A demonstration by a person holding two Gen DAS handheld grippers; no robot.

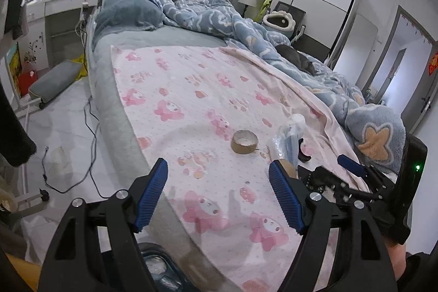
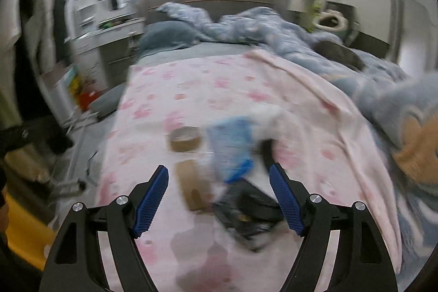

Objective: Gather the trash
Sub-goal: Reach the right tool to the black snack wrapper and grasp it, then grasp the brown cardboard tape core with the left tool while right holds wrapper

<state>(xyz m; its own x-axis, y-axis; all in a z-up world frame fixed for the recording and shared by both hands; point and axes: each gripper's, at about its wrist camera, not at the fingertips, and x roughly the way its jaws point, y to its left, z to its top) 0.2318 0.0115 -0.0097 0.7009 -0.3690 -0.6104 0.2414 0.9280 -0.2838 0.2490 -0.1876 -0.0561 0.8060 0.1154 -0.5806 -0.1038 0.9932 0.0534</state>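
Reaching step, likely; right gripper (image 2: pixel 219 199) spread wide over crumpled blue-and-clear plastic wrapper (image 2: pixel 231 149) just ahead; left gripper (image 1: pixel 219 196) also apart, empty; next, descend and clamp.

Dim, cool indoor light; left view sharp, right view smeared, perhaps by motion; fisheye-bent edges.
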